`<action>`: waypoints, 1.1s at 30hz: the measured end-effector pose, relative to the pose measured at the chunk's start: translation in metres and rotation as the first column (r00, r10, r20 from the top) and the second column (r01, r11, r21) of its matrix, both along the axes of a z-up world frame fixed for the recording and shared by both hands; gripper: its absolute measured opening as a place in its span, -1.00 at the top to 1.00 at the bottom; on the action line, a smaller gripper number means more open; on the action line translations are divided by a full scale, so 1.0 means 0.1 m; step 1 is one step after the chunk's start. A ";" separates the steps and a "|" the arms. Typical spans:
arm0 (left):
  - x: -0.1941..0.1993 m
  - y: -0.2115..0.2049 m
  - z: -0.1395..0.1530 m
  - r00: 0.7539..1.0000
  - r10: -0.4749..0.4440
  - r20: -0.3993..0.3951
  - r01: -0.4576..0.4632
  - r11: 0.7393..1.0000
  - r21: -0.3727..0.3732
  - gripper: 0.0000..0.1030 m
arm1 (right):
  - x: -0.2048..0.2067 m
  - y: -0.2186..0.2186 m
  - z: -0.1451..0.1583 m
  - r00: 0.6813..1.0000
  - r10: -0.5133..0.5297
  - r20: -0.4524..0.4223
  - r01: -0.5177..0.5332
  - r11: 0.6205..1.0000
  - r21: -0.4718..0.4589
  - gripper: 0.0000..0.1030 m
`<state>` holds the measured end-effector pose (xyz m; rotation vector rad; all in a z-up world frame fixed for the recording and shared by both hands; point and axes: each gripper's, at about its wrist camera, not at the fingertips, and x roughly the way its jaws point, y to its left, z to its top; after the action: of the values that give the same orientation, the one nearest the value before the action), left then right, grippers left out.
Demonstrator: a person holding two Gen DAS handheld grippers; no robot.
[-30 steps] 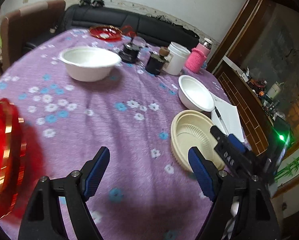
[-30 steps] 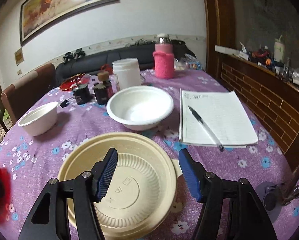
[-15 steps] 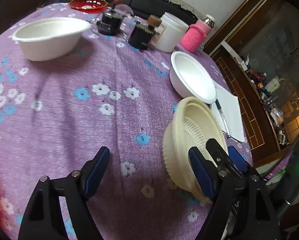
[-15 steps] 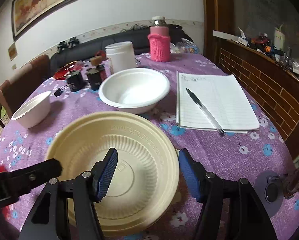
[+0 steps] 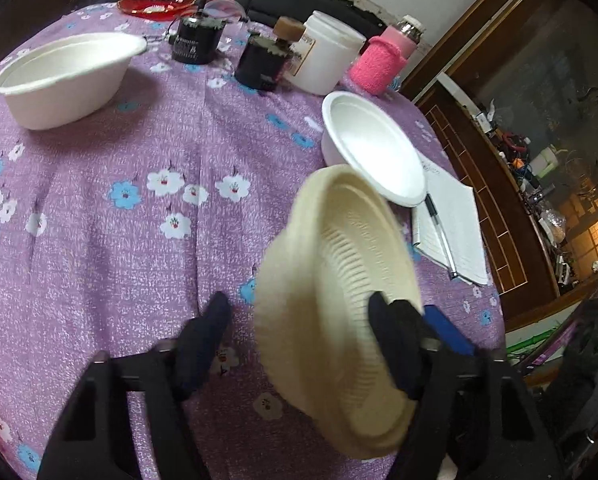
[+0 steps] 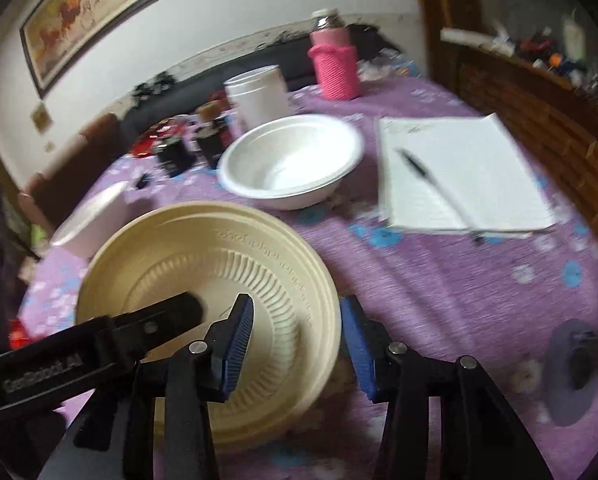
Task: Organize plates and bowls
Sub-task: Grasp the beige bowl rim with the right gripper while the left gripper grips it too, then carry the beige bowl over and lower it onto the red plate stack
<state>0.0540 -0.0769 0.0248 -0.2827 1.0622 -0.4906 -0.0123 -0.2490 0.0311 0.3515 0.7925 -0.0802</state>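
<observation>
A cream ridged plate [image 5: 339, 312] is tilted up off the purple floral tablecloth [image 5: 99, 240]; it also shows in the right wrist view [image 6: 219, 280]. My right gripper [image 6: 297, 344] straddles its near right rim, jaws narrowed, one finger inside the plate and one outside. My left gripper [image 5: 299, 340] is open with the plate's rim between its fingers; its right finger [image 6: 99, 356] reaches into the plate. A white bowl [image 5: 373, 148] sits beyond the plate, also in the right wrist view [image 6: 293, 160]. A second white bowl [image 5: 65, 76] sits at the far left.
A notebook with a pen [image 6: 459, 172] lies right of the bowl. A white tub [image 5: 325, 52], pink-sleeved bottle [image 5: 383, 60], dark jars [image 5: 263, 62] and a red dish [image 5: 157, 0] stand at the table's far side. A wooden cabinet [image 5: 499, 160] is at the right.
The cream plate has been tilted up off the table. The right gripper's jaws have narrowed on its rim. The left gripper has moved right, its finger now inside the plate.
</observation>
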 end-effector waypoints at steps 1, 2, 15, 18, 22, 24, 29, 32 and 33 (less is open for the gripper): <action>0.00 0.01 0.02 1.000 -0.004 0.003 0.004 1.000 0.002 0.45 | 0.00 0.02 0.00 1.000 -0.001 -0.002 0.001 1.000 -0.015 0.05; 0.00 0.02 0.02 1.000 -0.004 0.001 0.004 1.000 0.025 0.56 | 0.00 0.03 -0.01 1.000 -0.007 0.000 0.007 1.000 -0.020 0.02; 0.04 0.19 -0.13 0.997 0.038 -0.065 -0.038 0.999 0.008 0.62 | 0.07 0.00 -0.14 0.998 0.007 -0.061 -0.003 0.999 0.051 0.07; 0.07 0.19 -0.18 0.995 0.047 -0.087 -0.047 0.999 0.001 0.52 | 0.07 0.04 -0.15 0.998 0.024 -0.063 -0.021 0.999 0.050 0.57; 0.05 0.21 -0.17 0.995 0.055 -0.081 -0.055 0.998 -0.005 0.52 | 0.06 0.05 -0.13 0.999 0.021 -0.044 -0.019 0.999 0.042 0.62; 0.04 0.21 -0.16 0.996 0.051 -0.069 -0.051 0.999 0.003 0.52 | 0.04 0.06 -0.11 0.999 0.024 -0.028 -0.023 0.999 0.042 0.66; -0.05 0.26 -0.08 0.998 0.062 -0.028 -0.061 0.998 0.025 0.52 | 0.04 0.09 -0.08 0.999 0.048 -0.006 -0.048 0.998 0.051 0.66; -0.13 0.32 -0.02 0.997 0.073 0.003 -0.073 0.997 0.037 0.52 | 0.02 0.12 -0.04 0.997 0.076 0.027 -0.077 0.995 0.062 0.66; -0.15 0.34 0.00 0.997 0.076 0.011 -0.076 0.996 0.039 0.52 | 0.01 0.13 -0.01 0.995 0.089 0.046 -0.092 0.993 0.070 0.66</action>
<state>0.0391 -0.0425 0.0246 -0.2849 1.0473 -0.4022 -0.0116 -0.2355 0.0298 0.3842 0.7687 0.0412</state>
